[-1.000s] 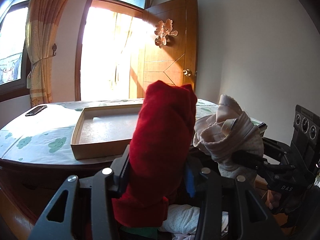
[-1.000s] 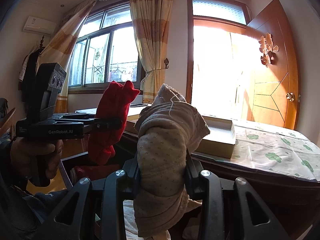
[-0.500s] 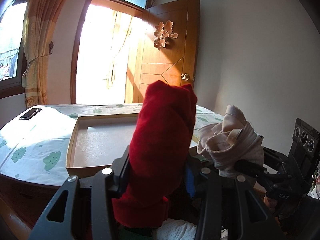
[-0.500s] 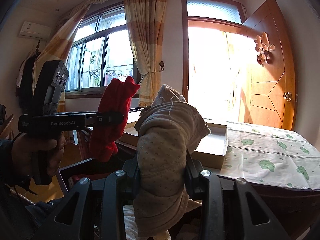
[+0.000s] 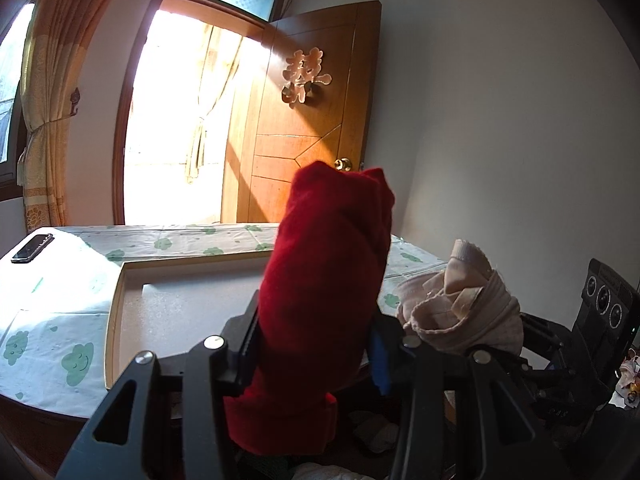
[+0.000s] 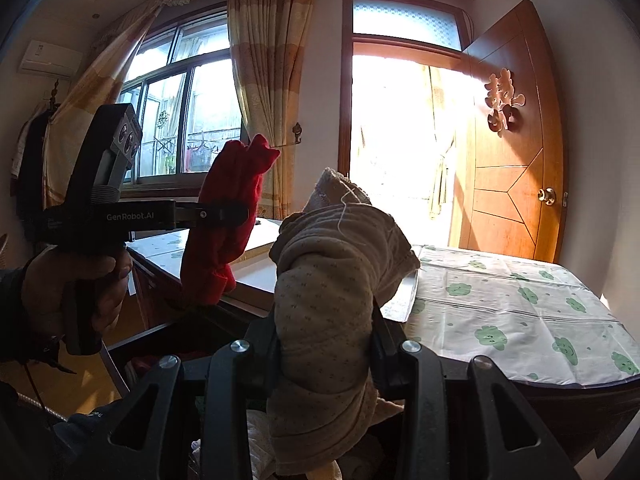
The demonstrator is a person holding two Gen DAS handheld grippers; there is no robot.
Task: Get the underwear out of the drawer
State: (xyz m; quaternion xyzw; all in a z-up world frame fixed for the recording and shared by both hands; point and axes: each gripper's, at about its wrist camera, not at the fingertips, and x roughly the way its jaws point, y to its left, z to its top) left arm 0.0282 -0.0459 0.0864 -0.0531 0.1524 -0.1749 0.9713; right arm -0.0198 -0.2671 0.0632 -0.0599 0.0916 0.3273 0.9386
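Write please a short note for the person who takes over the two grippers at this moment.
Left gripper: shut on the red underwear, held up above table level.
Right gripper: shut on the beige underwear, held up beside it.
Tray: shallow, on the table in front, nothing visible in it.
Done: both pieces are out of the drawer, which stands open below.
Left: set both pieces down, probably in the tray. More cloth shows low in both views; check the drawer.

Two grippers: left gripper (image 5: 316, 344), right gripper (image 6: 326, 344); red underwear (image 5: 326, 280); beige underwear (image 6: 332, 300); one tray (image 5: 116, 300); one phone (image 5: 32, 247).
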